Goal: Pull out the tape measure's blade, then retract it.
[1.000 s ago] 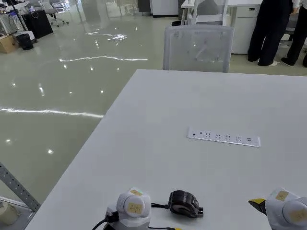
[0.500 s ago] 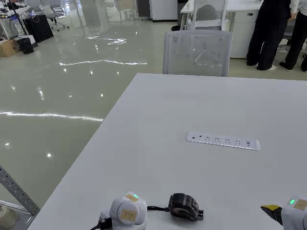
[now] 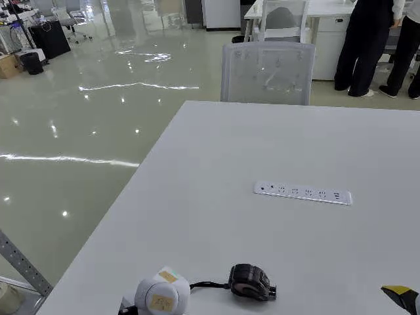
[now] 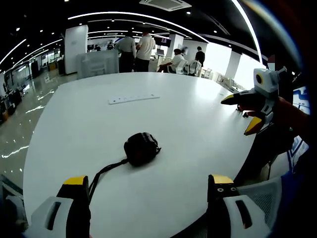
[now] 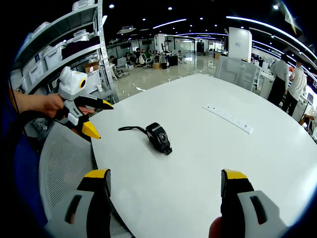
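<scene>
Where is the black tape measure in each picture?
Head view: tape measure at the bottom edge, near the middle.
Left gripper view: tape measure near the centre.
Right gripper view: tape measure near the centre.
Shared landmark: white power strip beyond it.

left tool (image 4: 148, 181): jaws spread wide, yellow tips well apart. in the right gripper view it sits off to the left, jaws one above the other and pointing right, left hand (image 5: 47, 104) wrapped round the grip. right tool (image 5: 166, 174): jaws likewise wide. in the left gripper view it hangs at the right, jaws pointing left, right hand (image 4: 290, 114) behind it. head view: left tool's white body at the bottom edge, one yellow tip of the right tool in the bottom right corner. the two tools well apart, facing each other.
</scene>
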The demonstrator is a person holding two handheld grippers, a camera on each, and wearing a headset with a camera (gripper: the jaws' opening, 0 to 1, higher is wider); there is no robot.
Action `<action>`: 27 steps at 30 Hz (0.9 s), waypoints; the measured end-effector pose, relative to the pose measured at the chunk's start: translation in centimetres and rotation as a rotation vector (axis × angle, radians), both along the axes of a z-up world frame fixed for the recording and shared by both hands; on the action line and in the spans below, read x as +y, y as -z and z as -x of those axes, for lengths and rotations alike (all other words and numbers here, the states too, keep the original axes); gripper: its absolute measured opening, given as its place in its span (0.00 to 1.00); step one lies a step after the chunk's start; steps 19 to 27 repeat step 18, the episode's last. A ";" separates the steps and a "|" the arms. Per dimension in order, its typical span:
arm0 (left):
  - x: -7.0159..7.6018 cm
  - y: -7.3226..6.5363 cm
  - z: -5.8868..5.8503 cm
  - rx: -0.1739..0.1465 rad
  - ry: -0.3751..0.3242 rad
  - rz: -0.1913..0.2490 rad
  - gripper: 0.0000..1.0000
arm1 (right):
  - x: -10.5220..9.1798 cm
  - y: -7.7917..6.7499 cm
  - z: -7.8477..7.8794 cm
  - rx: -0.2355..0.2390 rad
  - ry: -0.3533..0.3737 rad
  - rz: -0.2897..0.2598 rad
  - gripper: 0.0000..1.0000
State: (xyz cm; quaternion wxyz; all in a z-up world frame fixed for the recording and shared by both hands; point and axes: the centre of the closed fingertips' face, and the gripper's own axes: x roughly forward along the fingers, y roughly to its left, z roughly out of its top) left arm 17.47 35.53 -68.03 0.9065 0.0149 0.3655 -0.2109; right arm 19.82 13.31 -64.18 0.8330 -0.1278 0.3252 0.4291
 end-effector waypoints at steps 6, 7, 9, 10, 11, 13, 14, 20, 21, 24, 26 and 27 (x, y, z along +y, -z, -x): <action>0.5 -0.6 0.8 0.000 0.001 -0.001 0.96 | -0.9 -0.8 0.6 -0.003 0.011 0.009 0.91; 0.5 -0.7 0.9 -0.001 0.004 -0.002 0.96 | -1.1 -1.0 0.7 -0.005 0.012 0.013 0.92; 0.7 -0.9 1.1 -0.003 0.003 0.000 0.96 | -1.4 -1.3 1.0 -0.004 0.018 0.014 0.93; 0.8 -1.1 1.1 -0.005 0.002 -0.001 0.96 | -1.5 -1.3 1.0 -0.004 0.021 0.016 0.93; 0.8 -1.2 1.2 -0.007 0.003 -0.002 0.96 | -1.7 -1.4 1.1 -0.005 0.024 0.019 0.94; 0.9 -1.5 1.4 -0.009 0.008 -0.008 0.96 | -2.0 -1.8 1.3 -0.006 0.029 0.021 0.94; 1.0 -1.6 1.5 -0.012 0.011 -0.011 0.96 | -2.3 -2.0 1.5 -0.005 0.034 0.022 0.95; 1.3 -2.1 1.8 -0.015 0.016 -0.016 0.96 | -2.8 -2.4 1.9 -0.007 0.042 0.029 0.96; 1.3 -2.1 1.8 -0.015 0.016 -0.016 0.96 | -2.8 -2.4 1.9 -0.007 0.042 0.029 0.96; 1.3 -2.1 1.8 -0.015 0.016 -0.016 0.96 | -2.8 -2.4 1.9 -0.007 0.042 0.029 0.96; 1.3 -2.1 1.8 -0.015 0.016 -0.016 0.96 | -2.8 -2.4 1.9 -0.007 0.042 0.029 0.96; 1.3 -2.1 1.8 -0.015 0.016 -0.016 0.96 | -2.8 -2.4 1.9 -0.007 0.042 0.029 0.96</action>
